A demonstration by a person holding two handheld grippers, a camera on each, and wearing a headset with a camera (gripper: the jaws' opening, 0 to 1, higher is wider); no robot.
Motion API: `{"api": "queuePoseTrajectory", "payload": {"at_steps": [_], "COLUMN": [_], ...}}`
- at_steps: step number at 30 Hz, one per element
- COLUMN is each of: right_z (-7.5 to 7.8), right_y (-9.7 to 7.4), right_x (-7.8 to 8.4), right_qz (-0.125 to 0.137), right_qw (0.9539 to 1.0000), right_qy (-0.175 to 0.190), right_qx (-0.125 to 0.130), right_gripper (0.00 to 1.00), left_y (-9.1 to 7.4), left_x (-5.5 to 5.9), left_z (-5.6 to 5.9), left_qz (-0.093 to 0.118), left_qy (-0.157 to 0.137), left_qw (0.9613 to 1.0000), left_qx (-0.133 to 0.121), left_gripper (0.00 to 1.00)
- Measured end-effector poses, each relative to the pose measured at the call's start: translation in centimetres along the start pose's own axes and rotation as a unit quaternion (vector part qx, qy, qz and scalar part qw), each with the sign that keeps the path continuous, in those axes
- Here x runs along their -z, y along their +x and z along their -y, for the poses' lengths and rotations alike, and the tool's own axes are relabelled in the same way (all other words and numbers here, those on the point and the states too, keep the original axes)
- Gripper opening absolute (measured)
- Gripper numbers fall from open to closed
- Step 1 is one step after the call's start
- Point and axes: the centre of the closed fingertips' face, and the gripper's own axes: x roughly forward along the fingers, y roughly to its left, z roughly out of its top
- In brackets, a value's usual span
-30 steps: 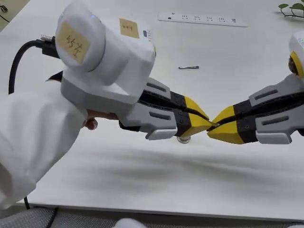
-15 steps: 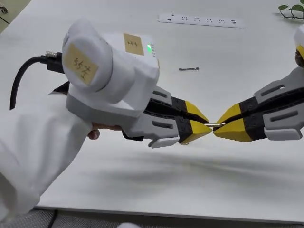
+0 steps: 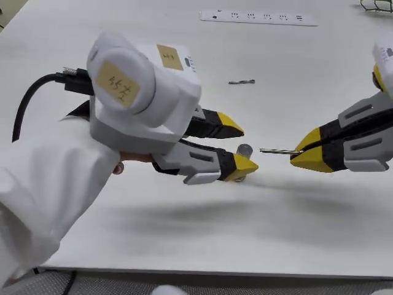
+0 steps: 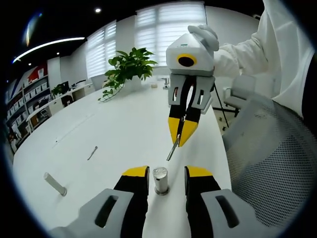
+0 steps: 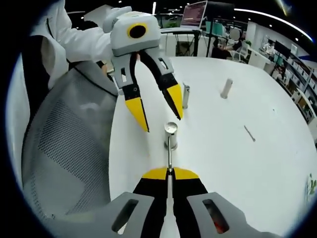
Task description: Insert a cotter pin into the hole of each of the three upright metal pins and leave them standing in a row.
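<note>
A short upright metal pin (image 3: pixel 244 150) stands on the white table between the jaws of my open left gripper (image 3: pixel 241 146), which do not touch it. In the left gripper view the same pin (image 4: pixel 160 179) sits between my yellow fingertips (image 4: pixel 136 173). My right gripper (image 3: pixel 301 151) is shut on a thin cotter pin (image 3: pixel 277 150) that points at the metal pin, its free end just short of it. The right gripper view shows the cotter pin (image 5: pixel 169 151) reaching toward the metal pin (image 5: pixel 171 134), with the left gripper (image 5: pixel 154 113) open beyond.
Two more metal pins (image 5: pixel 186 95) (image 5: pixel 227 88) stand farther back on the table. A loose cotter pin (image 3: pixel 241 82) lies behind the grippers, and a white power strip (image 3: pixel 258 17) lies at the far edge. A mesh chair (image 4: pixel 267 163) stands beside the table.
The left gripper's jaws have opened around the metal pin. The right gripper has drawn back to the right with the cotter pin, so the two gripper tips no longer meet.
</note>
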Motion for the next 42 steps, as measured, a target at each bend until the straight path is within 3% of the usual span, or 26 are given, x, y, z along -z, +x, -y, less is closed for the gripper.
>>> {"api": "queuePoseTrajectory", "payload": {"at_steps": [6,12,34,38,42], "right_z": [0.1,0.3,1.0,0.8,0.8], "right_y": [0.5,1.1,2.2,1.8,1.9], "right_x": [0.1,-0.3,-0.3,-0.9,-0.8], "right_qz": [-0.002,-0.001,-0.001,0.018,0.014], "right_qw": [1.0,1.0,0.9995,0.9993,0.9991], "right_qy": [-0.003,-0.007,-0.03,-0.031,-0.039], "right_qx": [0.001,-0.001,-0.007,-0.01,-0.006], "right_gripper": [0.0,0.0,0.0,0.0,0.0], "left_y": [0.9,1.0,0.7,0.7,0.8], "left_x": [1.0,1.2,1.4,1.4,1.4], "left_z": [-0.5,-0.7,-0.2,-0.1,-0.1], "left_qz": [-0.022,-0.025,-0.031,-0.03,-0.033], "left_qy": [0.005,-0.003,0.001,-0.004,-0.001], "left_qw": [0.9997,0.9996,0.9993,0.9993,0.9992], "left_qx": [0.002,0.009,0.021,0.019,0.02], "left_gripper": [0.17,0.1,0.1,0.1,0.1]}}
